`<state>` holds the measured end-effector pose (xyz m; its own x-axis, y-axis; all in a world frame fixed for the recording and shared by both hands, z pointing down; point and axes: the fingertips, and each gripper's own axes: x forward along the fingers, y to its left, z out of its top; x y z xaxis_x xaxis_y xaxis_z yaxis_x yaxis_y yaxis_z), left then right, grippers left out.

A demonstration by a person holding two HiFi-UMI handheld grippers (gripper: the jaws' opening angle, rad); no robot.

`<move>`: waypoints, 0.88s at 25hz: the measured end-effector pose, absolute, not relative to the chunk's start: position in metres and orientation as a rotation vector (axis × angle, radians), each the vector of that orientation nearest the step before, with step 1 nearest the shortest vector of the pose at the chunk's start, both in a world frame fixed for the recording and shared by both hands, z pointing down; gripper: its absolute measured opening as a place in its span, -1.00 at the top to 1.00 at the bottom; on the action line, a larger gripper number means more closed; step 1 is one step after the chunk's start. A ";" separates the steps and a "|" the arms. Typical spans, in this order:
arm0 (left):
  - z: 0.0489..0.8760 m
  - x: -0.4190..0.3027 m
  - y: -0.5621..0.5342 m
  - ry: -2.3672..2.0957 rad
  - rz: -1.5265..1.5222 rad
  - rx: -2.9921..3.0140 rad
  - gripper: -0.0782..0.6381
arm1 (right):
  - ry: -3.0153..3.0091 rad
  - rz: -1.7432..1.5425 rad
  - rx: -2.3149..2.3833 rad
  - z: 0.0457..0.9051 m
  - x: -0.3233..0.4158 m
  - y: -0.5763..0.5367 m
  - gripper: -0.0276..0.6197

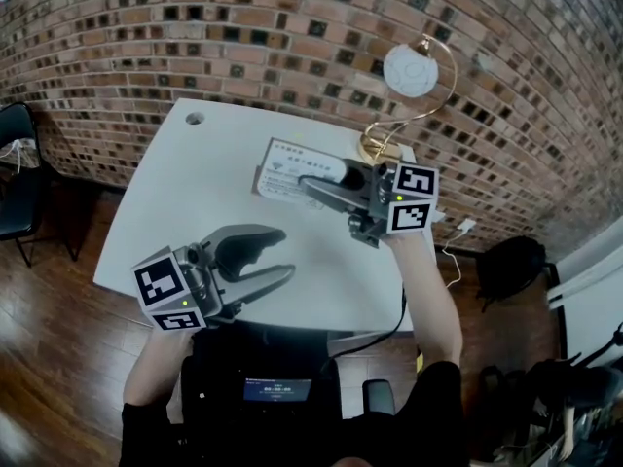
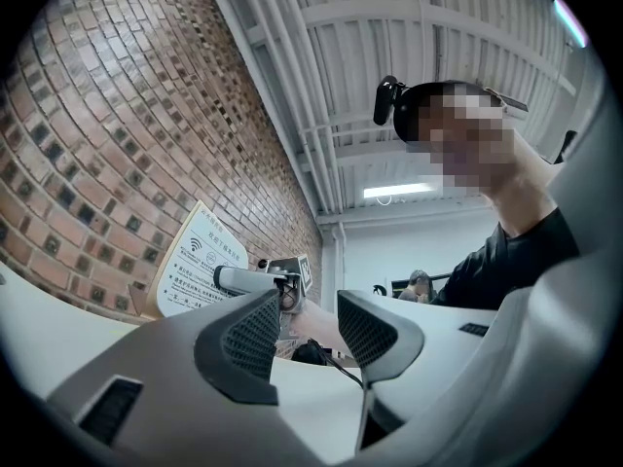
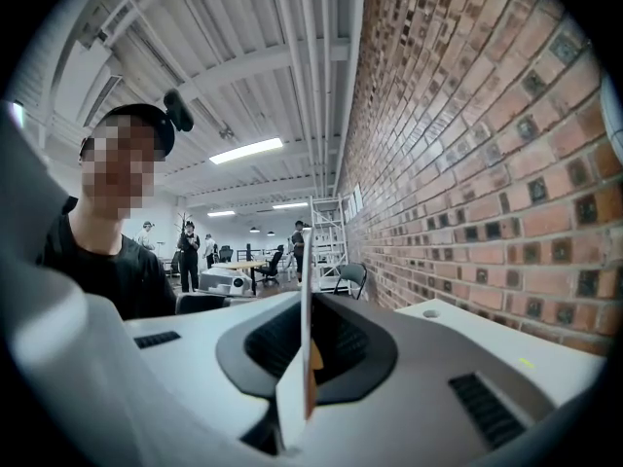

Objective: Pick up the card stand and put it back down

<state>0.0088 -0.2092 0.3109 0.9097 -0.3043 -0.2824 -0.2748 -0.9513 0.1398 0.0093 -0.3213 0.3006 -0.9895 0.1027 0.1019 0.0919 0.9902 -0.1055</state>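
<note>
1. Where a white table [image 1: 195,193] meets a brick wall [image 1: 243,37], dark wood floor [image 1: 49,358] fills the lower left of the frame
2. At the left edge, a black chair [image 1: 15,173]; upper right, a gold lamp [image 1: 414,71], its base near the table's far corner
3. At centre, the card stand [image 1: 292,173], its edge clenched in the right gripper [image 1: 313,187]
4. Lower left, the left gripper [image 1: 285,253], jaws apart, holding nothing
</note>
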 end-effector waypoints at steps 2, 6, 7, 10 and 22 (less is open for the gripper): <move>0.312 0.009 -0.208 -0.447 -0.460 2.974 0.25 | -3.017 0.155 -0.161 0.303 0.008 -0.320 0.83; 0.311 0.009 -0.207 -0.442 -0.464 2.970 0.25 | -3.004 0.158 -0.176 0.306 0.005 -0.319 0.84; 0.311 0.009 -0.207 -0.441 -0.464 2.970 0.25 | -3.001 0.157 -0.177 0.306 0.004 -0.319 0.84; 0.311 0.010 -0.206 -0.430 -0.463 2.972 0.25 | -2.999 0.162 -0.179 0.307 0.004 -0.319 0.83; 0.315 0.010 -0.215 -0.467 -0.463 2.966 0.26 | -2.989 0.173 -0.189 0.312 0.004 -0.321 0.83</move>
<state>0.0101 -0.2153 0.3148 0.9066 -0.3153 -0.2806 -0.2838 -0.9474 0.1476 0.0037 -0.3211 0.3124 -0.9821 0.1329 0.1334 0.1166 0.9855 -0.1235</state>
